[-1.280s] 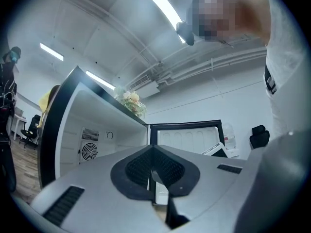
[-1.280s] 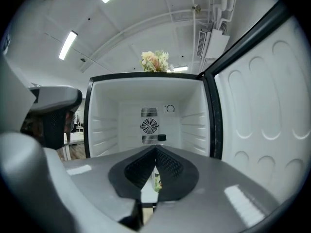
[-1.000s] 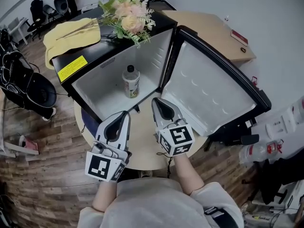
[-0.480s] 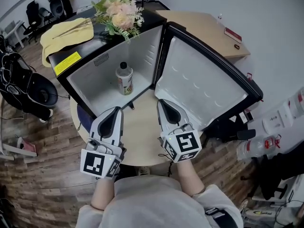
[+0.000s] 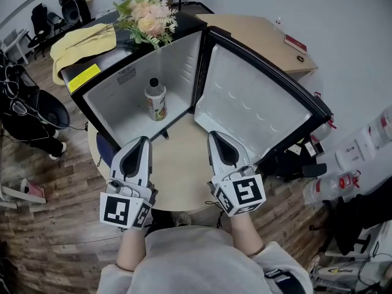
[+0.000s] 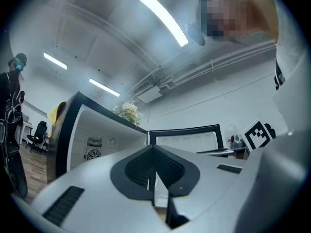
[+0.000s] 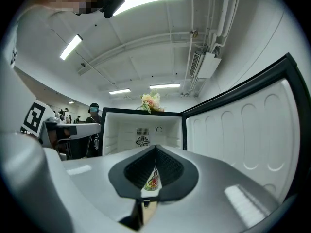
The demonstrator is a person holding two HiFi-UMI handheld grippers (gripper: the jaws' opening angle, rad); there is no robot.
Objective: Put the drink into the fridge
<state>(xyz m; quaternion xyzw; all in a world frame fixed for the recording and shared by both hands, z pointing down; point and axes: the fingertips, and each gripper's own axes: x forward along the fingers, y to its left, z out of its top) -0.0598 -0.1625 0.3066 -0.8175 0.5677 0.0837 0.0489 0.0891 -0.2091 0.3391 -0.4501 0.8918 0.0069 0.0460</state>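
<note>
**A:** What is taking up the most room?

**B:** The black fridge (image 5: 179,66) is standing on the far side of the round table (image 5: 181,167). Its white inside is facing the person, and its door (image 5: 257,112) is hanging wide open on the right.

**A:** And what is lying on top of it?

**B:** A yellow cloth (image 5: 76,45) is lying across the left end of the top, drooping a little over that edge. A bunch of pale pink flowers (image 5: 144,21) is resting beside it, with the blooms reaching towards the top's front right corner.

**A:** What are the grippers doing?

**B:** Both are hovering over the near edge of the table and pointing at the open fridge. The left gripper (image 5: 143,142) is sitting in front of the fridge's left half. Its jaws are pressing together and carrying nothing. The right gripper (image 5: 215,137) is sitting just below the door's lower edge. Its jaws are closed too, with nothing between them.

**A:** Where is the drink?

**B:** The drink (image 5: 155,98), a small bottle with a dark cap and a colourful label, is standing upright on the fridge's floor. It is roughly midway between the side walls, well apart from both grippers. It is also showing through the thin slit under the right gripper's pads.
</note>
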